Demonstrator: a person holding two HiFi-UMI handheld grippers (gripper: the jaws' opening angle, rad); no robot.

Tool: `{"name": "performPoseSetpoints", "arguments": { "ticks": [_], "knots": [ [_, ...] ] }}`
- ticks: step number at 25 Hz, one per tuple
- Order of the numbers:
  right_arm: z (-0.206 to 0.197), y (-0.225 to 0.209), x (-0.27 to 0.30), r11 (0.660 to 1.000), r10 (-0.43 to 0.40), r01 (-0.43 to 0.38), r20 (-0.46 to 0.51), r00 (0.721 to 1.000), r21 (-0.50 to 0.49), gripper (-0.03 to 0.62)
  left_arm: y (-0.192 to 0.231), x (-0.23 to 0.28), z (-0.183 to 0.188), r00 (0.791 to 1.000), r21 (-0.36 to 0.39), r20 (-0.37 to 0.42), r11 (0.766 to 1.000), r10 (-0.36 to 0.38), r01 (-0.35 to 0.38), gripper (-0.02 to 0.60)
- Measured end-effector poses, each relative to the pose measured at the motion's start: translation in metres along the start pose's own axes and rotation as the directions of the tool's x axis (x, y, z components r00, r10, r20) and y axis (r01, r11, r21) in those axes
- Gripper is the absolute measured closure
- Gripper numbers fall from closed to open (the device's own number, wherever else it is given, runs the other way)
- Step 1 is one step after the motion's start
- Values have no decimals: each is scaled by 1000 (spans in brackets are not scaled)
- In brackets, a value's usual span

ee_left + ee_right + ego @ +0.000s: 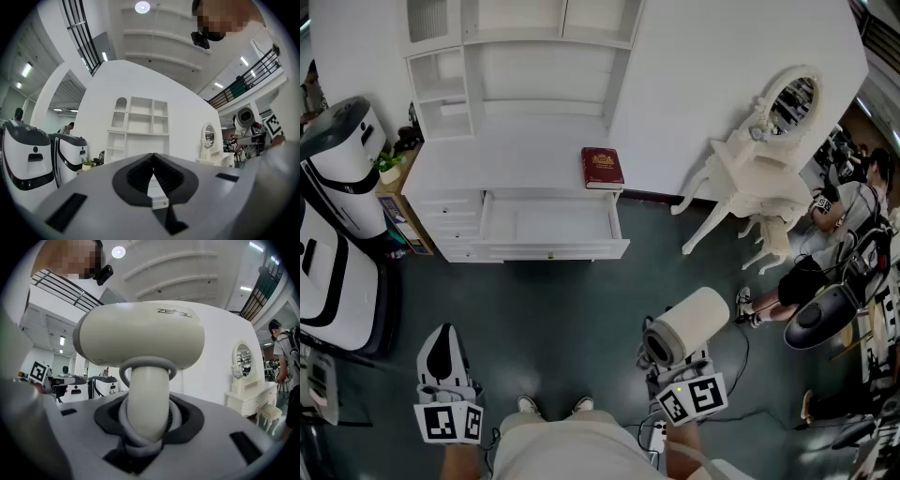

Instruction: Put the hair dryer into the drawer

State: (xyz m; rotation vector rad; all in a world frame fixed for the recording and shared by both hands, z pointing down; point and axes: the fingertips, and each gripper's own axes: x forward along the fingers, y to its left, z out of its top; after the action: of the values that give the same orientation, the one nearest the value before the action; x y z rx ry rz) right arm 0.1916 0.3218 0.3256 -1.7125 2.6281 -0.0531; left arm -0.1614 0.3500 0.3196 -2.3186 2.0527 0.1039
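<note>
Head view steeply down from above, gripper views level, close behind fingers (pixel 135 177), all sharing dressing table (pixel 742 171)

light: bright, even, ceiling lamps overhead | shadows: soft | gripper views: fisheye, dark corners | focus: sharp

A high-ceilinged test hall with a staged home corner: a free-standing white wall (pixel 722 84), a white shelf cabinet (pixel 516 141) and an ornate dressing table (pixel 755 178). White robots (pixel 342 159) are parked alongside, and balcony railings (pixel 82 37) run overhead.

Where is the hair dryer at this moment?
Head view, lower right: the hair dryer is clamped by its handle in the right gripper, above the floor, well short of the open drawer.
</note>
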Motion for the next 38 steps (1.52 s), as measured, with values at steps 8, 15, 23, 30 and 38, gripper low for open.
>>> {"name": "performPoseSetpoints", "arguments": {
  "ticks": [8, 15, 23, 30, 38],
  "knots": [
    [-1, 6, -6, 1000, 15, -15, 11, 1000, 16, 408, -2, -14, 0, 1000, 12, -7, 1000, 10, -10, 566],
    [9, 1, -12, 998, 55, -57, 55, 997, 30, 407, -13, -21, 2, 1000, 20, -4, 999, 27, -27, 566],
    [5, -22, -20, 996, 86, -87, 50, 995, 25, 407, -40, -24, 1, 999, 29, 4, 998, 49, -49, 566],
    [-2, -47, -26, 992, 125, -125, 40, 991, 18, 407, -72, -29, -14, 997, 24, -14, 997, 78, -78, 566],
    [-14, -57, -11, 988, 153, -154, 11, 988, 30, 407, -80, -17, -29, 995, 18, -44, 996, 85, -84, 566]
  ]
}}
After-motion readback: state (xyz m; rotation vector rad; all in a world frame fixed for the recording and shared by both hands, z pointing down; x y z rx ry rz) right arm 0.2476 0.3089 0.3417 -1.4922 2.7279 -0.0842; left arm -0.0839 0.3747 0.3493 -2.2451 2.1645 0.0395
